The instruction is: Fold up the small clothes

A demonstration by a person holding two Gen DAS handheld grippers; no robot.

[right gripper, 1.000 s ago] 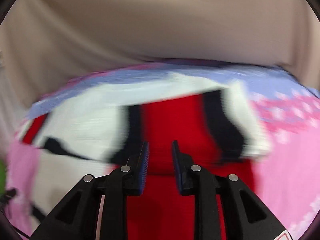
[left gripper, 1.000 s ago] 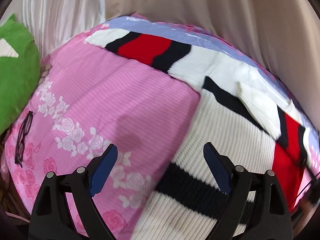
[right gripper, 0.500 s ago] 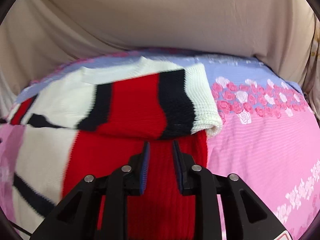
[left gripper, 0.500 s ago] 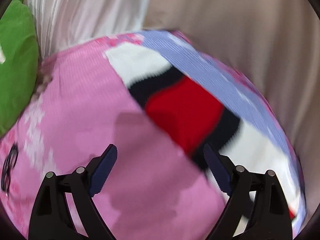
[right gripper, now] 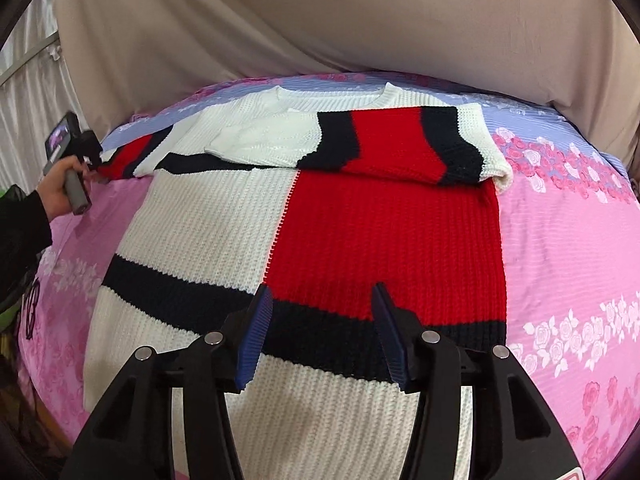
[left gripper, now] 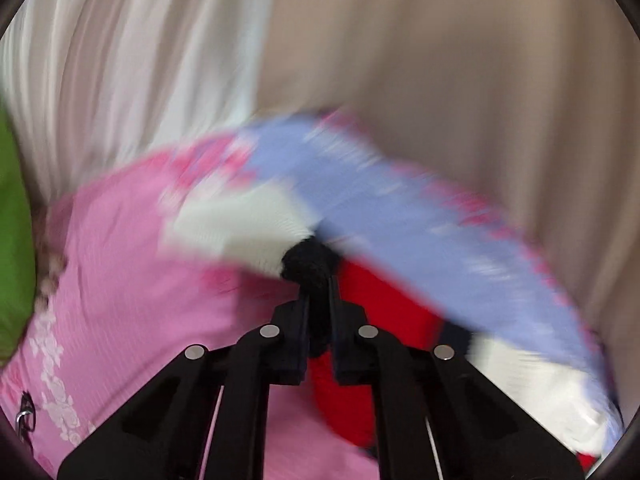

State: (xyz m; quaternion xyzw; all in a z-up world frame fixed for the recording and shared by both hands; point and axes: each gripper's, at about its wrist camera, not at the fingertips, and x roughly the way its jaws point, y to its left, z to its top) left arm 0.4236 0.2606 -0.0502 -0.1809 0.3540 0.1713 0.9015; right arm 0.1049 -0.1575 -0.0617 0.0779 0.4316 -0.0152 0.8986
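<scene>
A knit sweater (right gripper: 224, 224) in white, red and black blocks lies flat on the bed. Its right sleeve (right gripper: 404, 144) is folded across the chest. My right gripper (right gripper: 322, 320) is open and empty, just above the sweater's lower black band. My left gripper (left gripper: 319, 296) is shut on the left sleeve (left gripper: 308, 264) at its black band near the white cuff; the view is blurred. In the right wrist view the left gripper (right gripper: 96, 168) is at the far left, at the end of the outstretched left sleeve (right gripper: 128, 156).
The bed has a pink floral sheet (right gripper: 568, 264) with a lilac band (right gripper: 532, 116) at the far edge. Beige and white curtains (right gripper: 280, 20) hang behind. A green pillow (left gripper: 12, 240) is at the left. Black glasses (right gripper: 30, 312) lie on the sheet at the left.
My left gripper moved from the sweater's body up to the left sleeve end and shut on it. My right gripper let go of the folded right sleeve, opened and drew back.
</scene>
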